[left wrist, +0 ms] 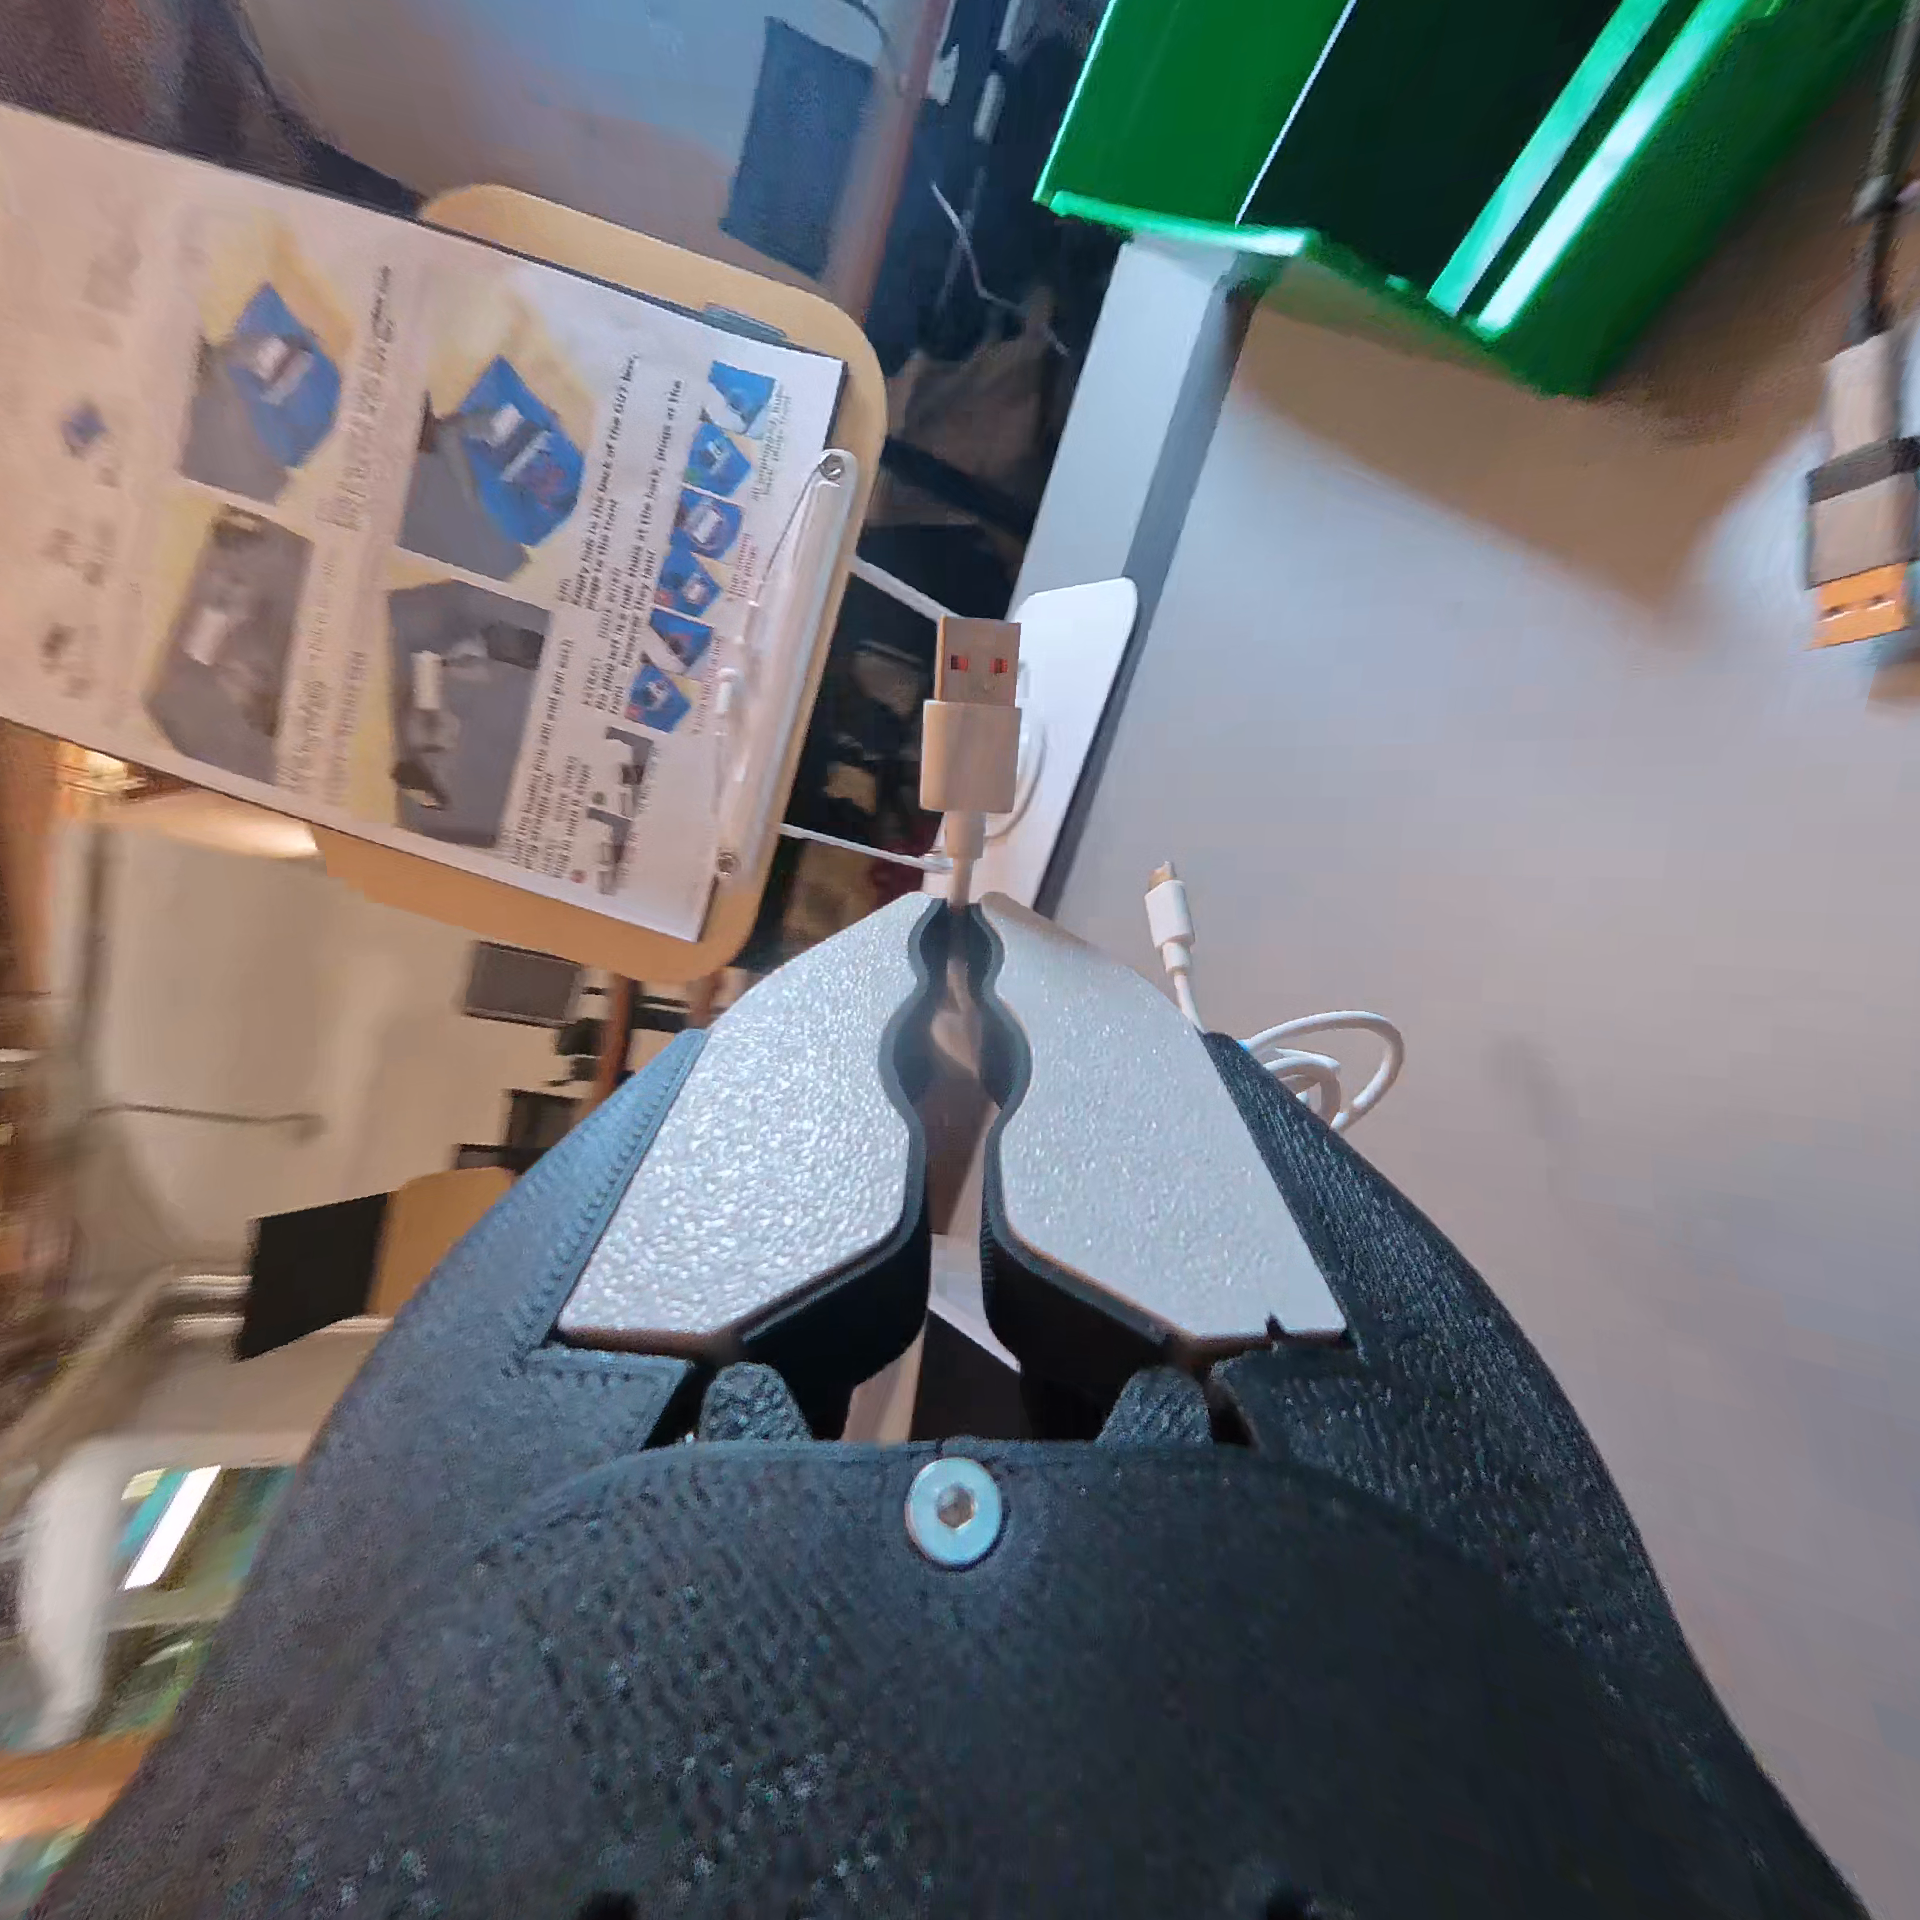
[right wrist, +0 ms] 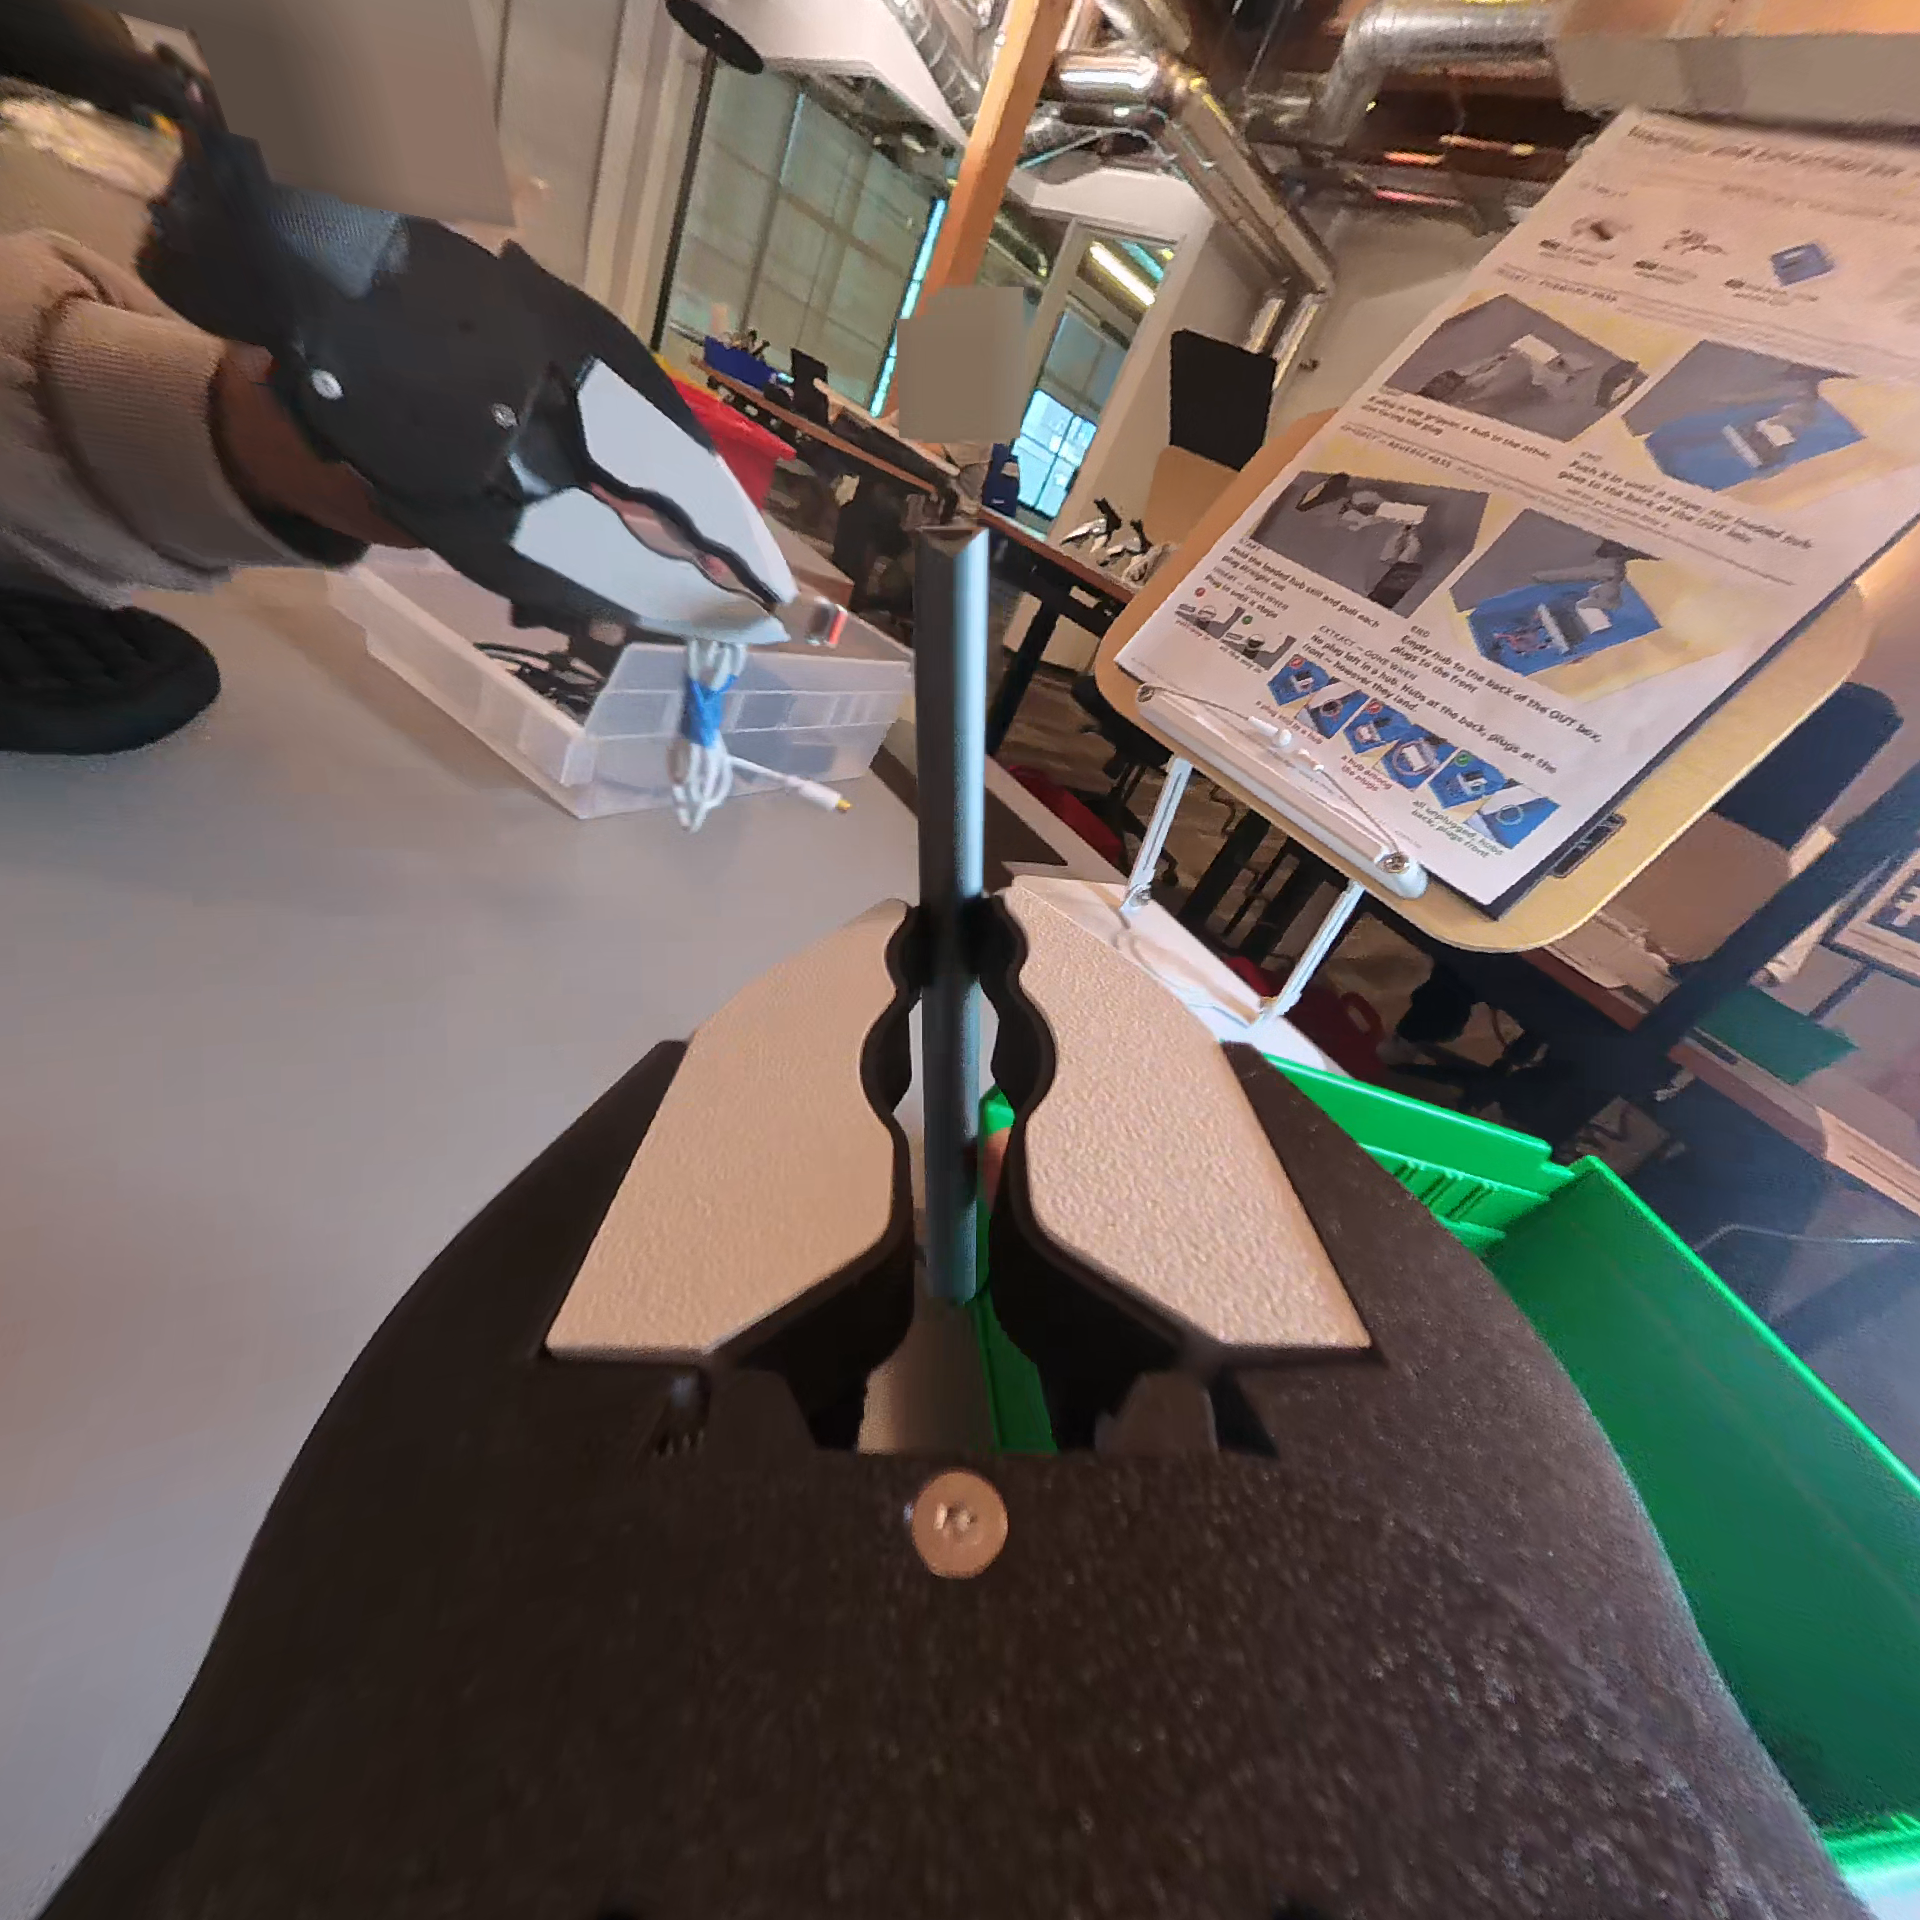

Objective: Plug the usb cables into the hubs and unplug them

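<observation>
My left gripper (left wrist: 961, 909) is shut on a white USB cable just behind its plug (left wrist: 971, 717), which sticks straight out past the fingertips. The rest of the cable (left wrist: 1320, 1049) hangs coiled to the right. In the right wrist view the left gripper (right wrist: 790, 613) is at upper left, with the plug (right wrist: 823, 621) pointing right and the tied cable bundle (right wrist: 701, 727) dangling below. My right gripper (right wrist: 948, 914) is shut on a thin grey hub (right wrist: 948, 790), held upright and edge-on. The plug tip is a short gap left of the hub's top. The hub's blurred end (left wrist: 1865, 520) shows at the right edge of the left wrist view.
A green bin (right wrist: 1558, 1299) sits under and right of the right gripper; it also shows in the left wrist view (left wrist: 1455, 156). A clear plastic tray (right wrist: 644, 675) lies on the grey table (right wrist: 312, 987). An instruction sheet on a stand (right wrist: 1507, 571) stands at the table edge. One gripper's finger ends stand about 20 centimeters off the other's.
</observation>
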Demonstrator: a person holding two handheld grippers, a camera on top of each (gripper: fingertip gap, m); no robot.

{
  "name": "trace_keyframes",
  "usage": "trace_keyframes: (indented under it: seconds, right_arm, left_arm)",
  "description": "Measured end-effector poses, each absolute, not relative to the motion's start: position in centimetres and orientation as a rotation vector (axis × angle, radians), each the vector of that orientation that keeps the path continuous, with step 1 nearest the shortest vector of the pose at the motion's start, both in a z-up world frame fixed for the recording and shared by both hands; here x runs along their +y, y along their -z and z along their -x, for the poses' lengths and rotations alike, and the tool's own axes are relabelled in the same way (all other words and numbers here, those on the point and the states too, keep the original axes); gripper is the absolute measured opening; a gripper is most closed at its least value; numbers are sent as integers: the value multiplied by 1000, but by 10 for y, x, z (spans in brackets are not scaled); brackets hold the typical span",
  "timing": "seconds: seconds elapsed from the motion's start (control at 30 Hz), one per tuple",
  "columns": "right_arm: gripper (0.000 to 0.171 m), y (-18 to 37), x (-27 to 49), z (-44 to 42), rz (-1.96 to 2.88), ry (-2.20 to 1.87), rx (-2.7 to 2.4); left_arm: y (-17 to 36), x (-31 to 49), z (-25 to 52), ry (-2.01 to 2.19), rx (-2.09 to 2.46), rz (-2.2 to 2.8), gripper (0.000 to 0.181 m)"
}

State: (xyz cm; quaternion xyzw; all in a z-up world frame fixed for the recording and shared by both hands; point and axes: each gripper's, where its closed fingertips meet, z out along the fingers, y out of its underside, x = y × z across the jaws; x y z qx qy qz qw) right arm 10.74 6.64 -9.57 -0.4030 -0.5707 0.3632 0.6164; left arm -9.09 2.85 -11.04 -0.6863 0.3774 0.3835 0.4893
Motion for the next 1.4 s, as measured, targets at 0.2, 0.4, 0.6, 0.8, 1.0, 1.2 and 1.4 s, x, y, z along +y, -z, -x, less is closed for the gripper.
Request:
trace_keyframes:
  seconds: [0.2, 0.4, 0.6, 0.8, 1.0, 1.2, 1.4]
  right_arm:
    - [10, 98, 61, -105, 930, -930, -1329]
    - [10, 102, 63, -104, 950, -937, -1336]
    - [10, 96, 51, -105, 920, -1028, -1338]
    - [10, 75, 14, -97, 808, -1231, -1327]
    - [10, 71, -27, -88, 698, -1394, -1358]
    - [11, 86, -26, -92, 693, -1342, -1455]
    - [12, 120, -16, -79, 723, -987, -1589]
  left_arm:
    - [201, 11, 39, -957, 1306, 1641, 10]
    - [246, -36, -2, -510, 1463, 1854, 20]
    - [213, -61, -27, 164, 1297, 1962, 30]
    - [144, -12, -42, 219, 1113, 1722, 28]
    - [155, 7, -93, 313, 1249, 1659, 36]
    - [151, 0, -87, 196, 1338, 1605, 12]
    - [162, 6, -49, -183, 1467, 1622, 11]
